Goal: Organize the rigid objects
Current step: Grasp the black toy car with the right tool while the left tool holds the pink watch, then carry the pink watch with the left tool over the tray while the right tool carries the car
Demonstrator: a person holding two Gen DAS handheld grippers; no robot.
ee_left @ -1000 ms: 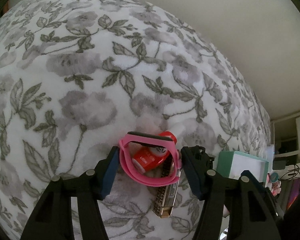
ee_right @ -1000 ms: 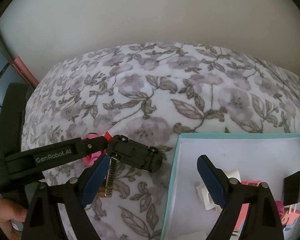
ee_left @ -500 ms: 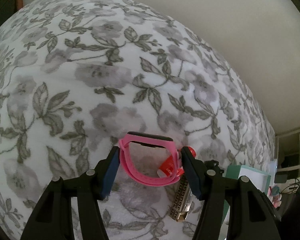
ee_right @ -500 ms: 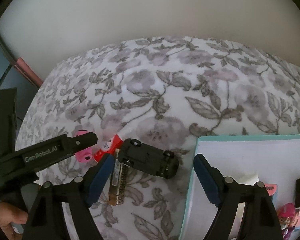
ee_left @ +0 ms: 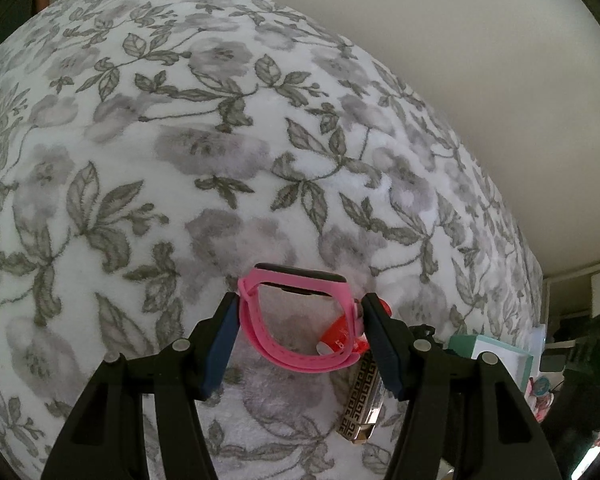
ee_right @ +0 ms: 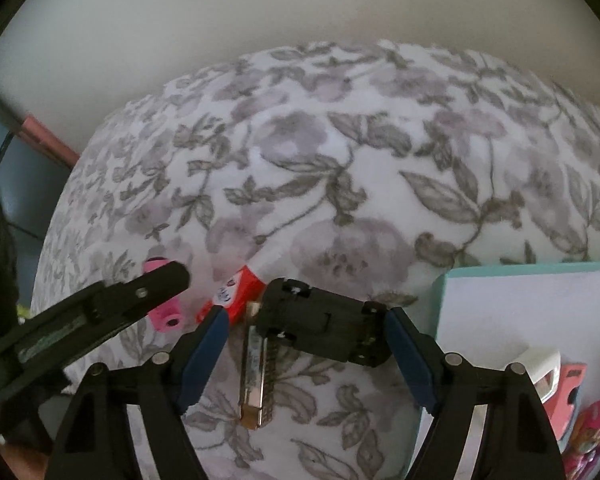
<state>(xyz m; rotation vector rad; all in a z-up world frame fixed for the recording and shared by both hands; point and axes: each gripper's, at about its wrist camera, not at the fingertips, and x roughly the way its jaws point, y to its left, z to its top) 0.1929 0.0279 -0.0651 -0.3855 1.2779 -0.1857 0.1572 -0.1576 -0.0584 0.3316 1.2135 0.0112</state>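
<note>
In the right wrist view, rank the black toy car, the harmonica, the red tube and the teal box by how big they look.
1. teal box, though cut off by the frame
2. black toy car
3. harmonica, close to the car in length but slimmer
4. red tube, partly hidden behind the right tongs, so its full size is unsure

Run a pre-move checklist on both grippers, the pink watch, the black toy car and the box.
1. Pink watch held between the left gripper pads: ok.
2. Black toy car lies between the right gripper fingers: ok.
3. Right gripper gripping the car: not ok, jaws closing; the near pad meets its end, the far pad is short of it.
4. Harmonica clear of the car: not ok, it runs under the car's end.
5. Teal box open with free floor: ok.
6. Car upright: not ok, underside up.
</note>
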